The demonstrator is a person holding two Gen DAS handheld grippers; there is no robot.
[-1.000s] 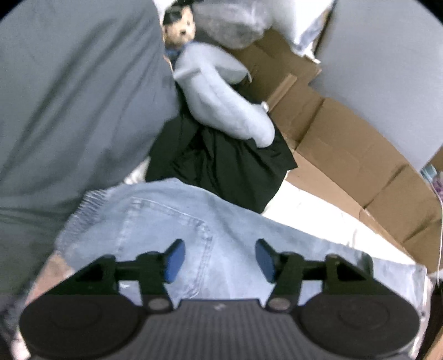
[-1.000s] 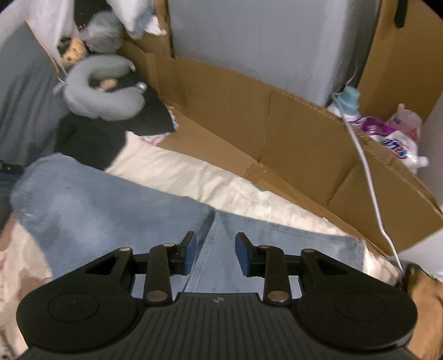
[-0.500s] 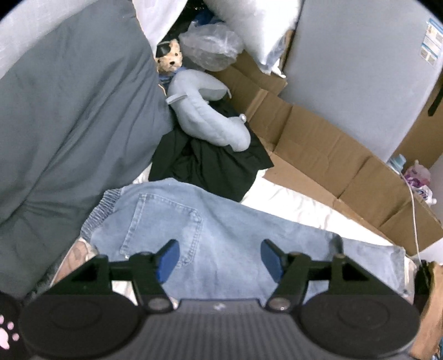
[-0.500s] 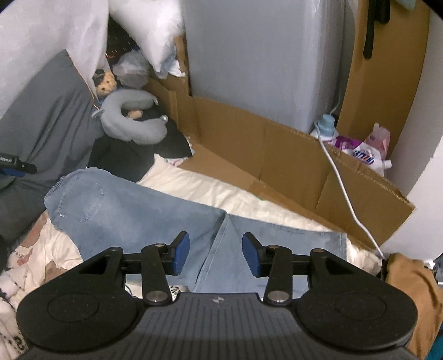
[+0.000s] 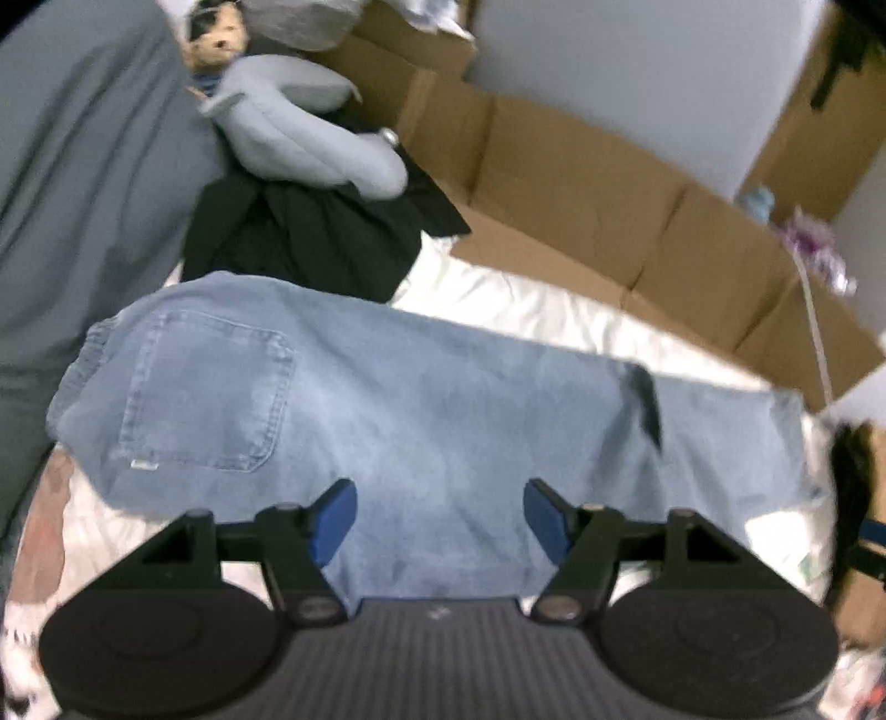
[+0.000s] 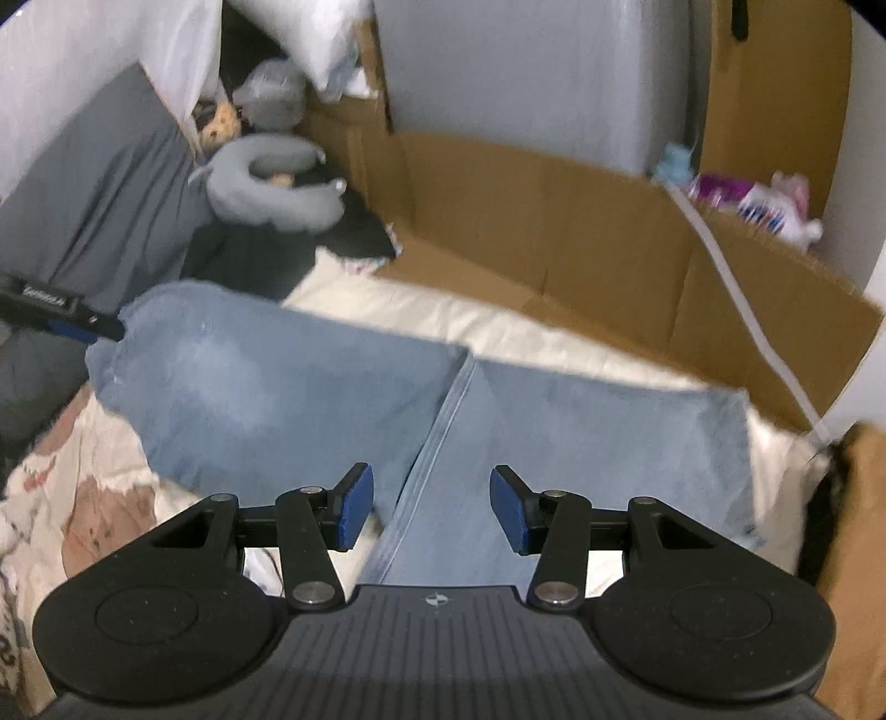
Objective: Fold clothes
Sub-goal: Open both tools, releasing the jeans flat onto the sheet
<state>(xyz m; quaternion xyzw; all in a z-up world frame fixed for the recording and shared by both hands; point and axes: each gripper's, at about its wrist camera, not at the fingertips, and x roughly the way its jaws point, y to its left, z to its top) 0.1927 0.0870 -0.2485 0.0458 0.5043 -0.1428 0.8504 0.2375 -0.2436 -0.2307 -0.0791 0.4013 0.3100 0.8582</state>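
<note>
Left wrist view, left to right: grey bedding (image 5: 83,183) banked up along the left side, small plush toy (image 5: 213,33) at top left, light grey neck pillow (image 5: 310,138) resting on a black garment (image 5: 310,238). Just below, light blue jeans (image 5: 387,399) spread flat across a cream sheet (image 5: 531,310), waistband and back pocket at left, legs running off right, one fabric edge overlapping near the right part. Brown cardboard (image 5: 581,188) propped along the far side, blurred bottles behind at right. Left gripper (image 5: 440,512) poised above the jeans' middle, blue pads wide apart, nothing pinched between, denim visible through the gap; contact with the cloth not clear. Right wrist view, left to right: grey bedding (image 6: 99,199), left gripper's tip (image 6: 61,315) poking in at the left edge beside the waistband, neck pillow (image 6: 277,194) and black garment (image 6: 260,255) beyond, patterned blanket (image 6: 72,509) at lower left. Jeans (image 6: 310,399) across the middle, a seam line running diagonally toward the camera. Cardboard (image 6: 554,232) behind, white cable (image 6: 736,299) draped over, bottles and packets (image 6: 753,199) at far right. Right gripper (image 6: 431,507) above the seam, jaws opening, moderately parted, empty, only denim under the gap.
</note>
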